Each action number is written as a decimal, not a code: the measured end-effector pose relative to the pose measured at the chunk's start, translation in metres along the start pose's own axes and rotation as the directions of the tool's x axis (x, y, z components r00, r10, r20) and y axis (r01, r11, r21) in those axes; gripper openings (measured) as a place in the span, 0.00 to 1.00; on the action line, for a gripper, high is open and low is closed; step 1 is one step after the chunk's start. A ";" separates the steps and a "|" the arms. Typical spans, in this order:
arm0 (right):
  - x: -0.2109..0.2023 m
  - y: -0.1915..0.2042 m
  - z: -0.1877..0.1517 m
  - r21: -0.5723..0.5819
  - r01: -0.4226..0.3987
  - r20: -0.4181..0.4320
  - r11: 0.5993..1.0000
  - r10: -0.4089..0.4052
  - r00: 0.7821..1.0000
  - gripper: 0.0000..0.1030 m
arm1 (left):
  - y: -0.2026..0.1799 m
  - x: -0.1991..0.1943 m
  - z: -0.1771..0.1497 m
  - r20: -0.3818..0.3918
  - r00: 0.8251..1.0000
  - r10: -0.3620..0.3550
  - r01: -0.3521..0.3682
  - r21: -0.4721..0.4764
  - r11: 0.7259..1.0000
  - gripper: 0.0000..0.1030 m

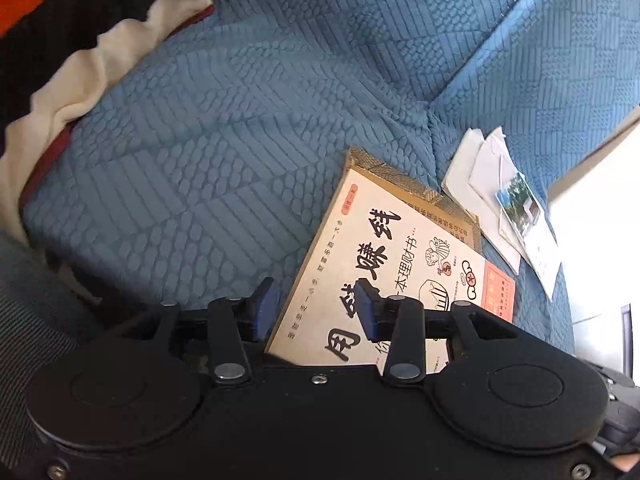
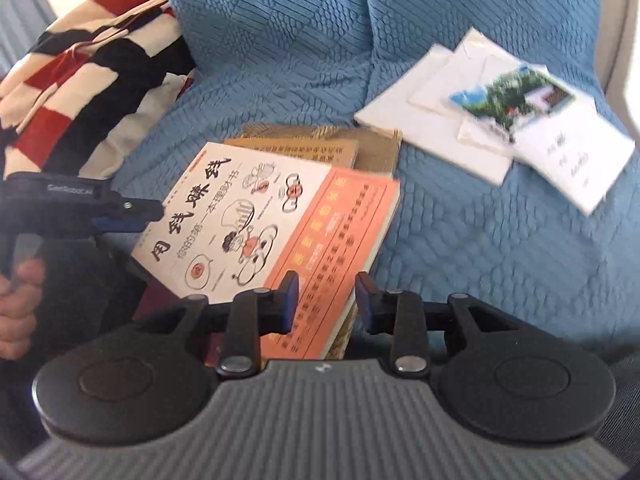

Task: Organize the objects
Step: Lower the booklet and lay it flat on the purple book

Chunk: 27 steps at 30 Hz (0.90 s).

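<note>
A white and orange book lies on top of a brown book on a blue sofa. My left gripper is open, its jaws astride the white book's left edge; it also shows in the right wrist view at that edge. My right gripper is open, its jaws astride the book's near right corner, over the orange band. A pile of white papers with a photo card lies to the right of the books.
A red, black and cream striped blanket is bunched at the sofa's left. The blue quilted sofa cover runs behind and around the books. A hand holds the left gripper's handle.
</note>
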State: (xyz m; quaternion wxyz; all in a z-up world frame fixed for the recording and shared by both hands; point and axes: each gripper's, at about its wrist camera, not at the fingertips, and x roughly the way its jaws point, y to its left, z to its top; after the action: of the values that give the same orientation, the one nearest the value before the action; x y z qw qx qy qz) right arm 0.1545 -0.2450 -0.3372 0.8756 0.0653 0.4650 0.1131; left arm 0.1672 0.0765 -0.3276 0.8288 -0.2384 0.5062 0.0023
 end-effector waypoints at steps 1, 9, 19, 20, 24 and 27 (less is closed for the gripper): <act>0.001 0.000 0.005 -0.019 0.009 0.003 1.000 -0.009 1.000 0.34 | 0.000 -0.002 -0.002 -0.005 1.000 -0.001 0.001 -0.006 1.000 0.40; 0.017 0.001 0.043 -0.134 0.006 0.038 0.991 -0.001 0.999 0.63 | 0.001 -0.017 -0.021 -0.017 1.000 -0.005 0.004 -0.069 0.998 0.45; 0.055 0.003 0.057 -0.251 -0.029 -0.054 0.968 0.016 0.998 0.68 | 0.007 0.004 -0.029 -0.081 0.997 -0.015 0.007 -0.097 0.995 0.45; 0.056 0.002 0.057 -0.250 -0.041 -0.056 0.967 0.028 0.998 0.68 | 0.007 0.004 -0.029 -0.077 0.997 -0.016 0.008 -0.094 0.995 0.45; 0.059 -0.009 0.058 -0.171 -0.082 -0.078 0.982 0.069 0.995 0.68 | 0.005 0.007 -0.025 -0.056 0.998 -0.019 0.015 -0.075 0.997 0.45; 0.058 -0.015 0.055 -0.127 -0.089 -0.086 0.988 0.078 0.993 0.67 | 0.001 0.010 -0.019 -0.045 0.999 -0.027 0.025 -0.048 0.999 0.45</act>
State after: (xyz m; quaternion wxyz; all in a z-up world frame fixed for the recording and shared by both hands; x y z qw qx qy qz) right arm 0.2335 -0.2454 -0.3559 0.8529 0.0229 0.4887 0.1824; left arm 0.1555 0.0672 -0.3433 0.8111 -0.2644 0.5218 -0.0018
